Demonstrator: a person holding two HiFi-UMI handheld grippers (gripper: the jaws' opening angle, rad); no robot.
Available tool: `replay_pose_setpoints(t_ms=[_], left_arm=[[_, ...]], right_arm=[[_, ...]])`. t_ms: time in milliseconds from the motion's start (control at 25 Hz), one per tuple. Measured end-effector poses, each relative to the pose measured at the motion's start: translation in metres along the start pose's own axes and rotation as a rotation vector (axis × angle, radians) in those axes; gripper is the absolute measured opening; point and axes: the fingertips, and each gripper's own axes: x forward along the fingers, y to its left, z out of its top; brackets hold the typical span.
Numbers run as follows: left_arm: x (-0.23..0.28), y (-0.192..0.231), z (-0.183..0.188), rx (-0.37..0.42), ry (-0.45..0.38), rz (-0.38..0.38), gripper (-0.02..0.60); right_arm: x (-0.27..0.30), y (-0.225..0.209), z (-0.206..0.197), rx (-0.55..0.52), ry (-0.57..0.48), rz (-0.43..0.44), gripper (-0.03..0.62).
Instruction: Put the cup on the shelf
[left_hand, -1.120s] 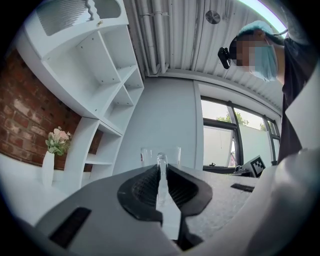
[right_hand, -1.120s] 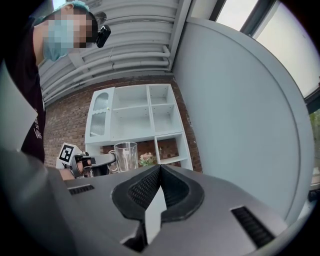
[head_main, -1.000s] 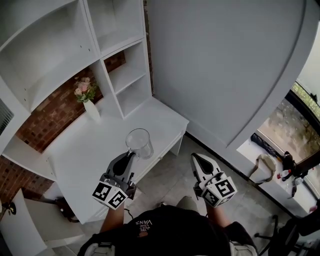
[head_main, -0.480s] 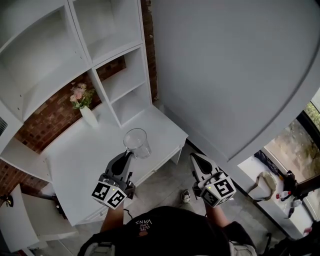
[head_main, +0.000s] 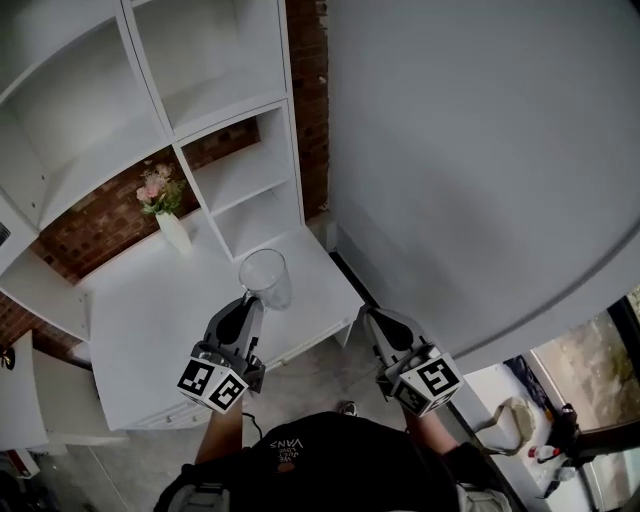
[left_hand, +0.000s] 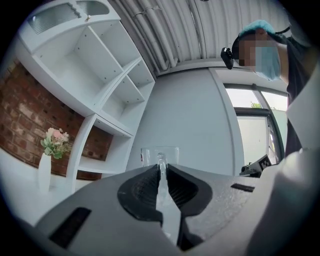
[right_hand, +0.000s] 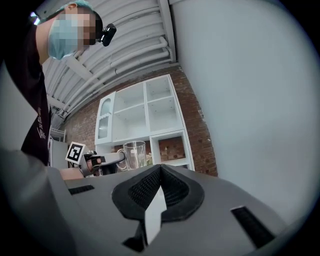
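A clear glass cup (head_main: 265, 278) with a handle hangs above the white desk (head_main: 140, 320), with my left gripper (head_main: 250, 304) shut on its handle. In the left gripper view the cup (left_hand: 160, 151) stands upright just past the closed jaws (left_hand: 161, 166). The white shelf unit (head_main: 240, 150) with open compartments rises beyond it, against a brick wall. My right gripper (head_main: 368, 316) hovers off the desk's right side, shut and empty. Its view shows the cup (right_hand: 135, 154) and the shelf (right_hand: 145, 115) ahead.
A white vase with pink flowers (head_main: 165, 205) stands at the back of the desk, left of the lower shelf compartments. A large grey wall (head_main: 480, 150) fills the right side. A white chair (head_main: 40, 400) is at the desk's left.
The cup stays in my left gripper. Both grippers and the view have shifted left and toward the shelf, so the window area at the right has mostly left the picture.
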Motion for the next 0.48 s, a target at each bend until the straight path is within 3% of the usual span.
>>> replay_pose_setpoints(t_ms=[280, 480], left_arm=[[0.024, -0.008, 0.002, 0.042, -0.024, 0.133, 0.029], [0.033, 0.002, 0.011, 0.07, -0.029, 0.183, 0.029]], right_arm=[[0.005, -0.033, -0.003, 0.005, 0.028, 0.133, 0.0], [0.017, -0.034, -0.006, 0.043, 0.04, 0.188, 0.0]])
